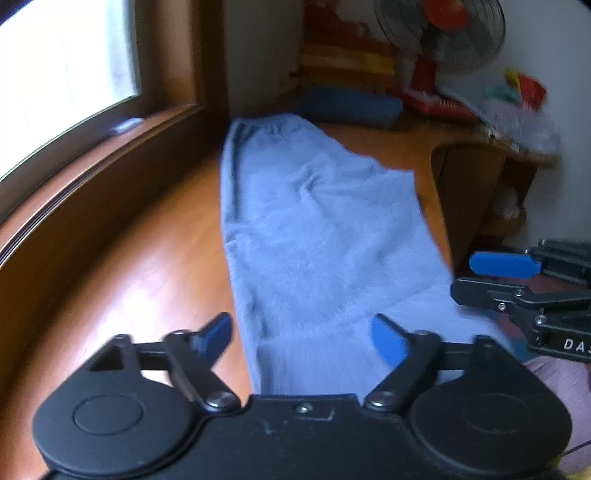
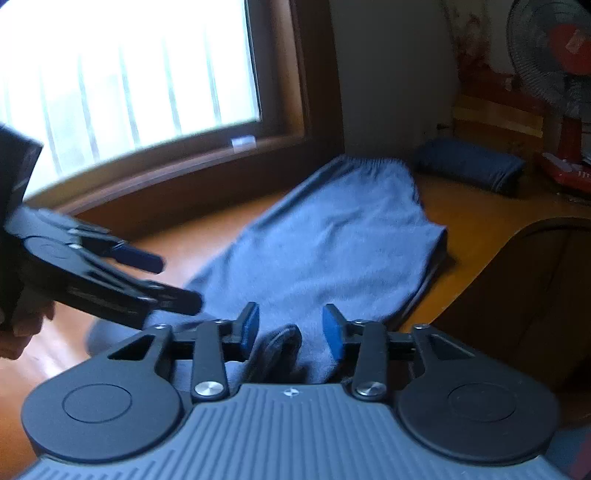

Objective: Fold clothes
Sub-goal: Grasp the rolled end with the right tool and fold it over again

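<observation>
the grey-blue trousers (image 1: 317, 236) lie flat along the wooden table (image 1: 140, 266), waistband at the far edge near the window (image 2: 129, 74), hems at the near edge. the left gripper (image 1: 303, 336) stands wide apart over the near end, gripping nothing. the right gripper (image 2: 290, 328) is half spread, a dark fold of cloth between its pads (image 2: 332, 332), not visibly pinched.

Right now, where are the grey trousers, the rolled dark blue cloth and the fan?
grey trousers (image 1: 317, 229), left wrist view, middle of the fabric.
rolled dark blue cloth (image 2: 469, 164), right wrist view, middle of the roll.
fan (image 1: 443, 33), left wrist view, on the grille.
</observation>
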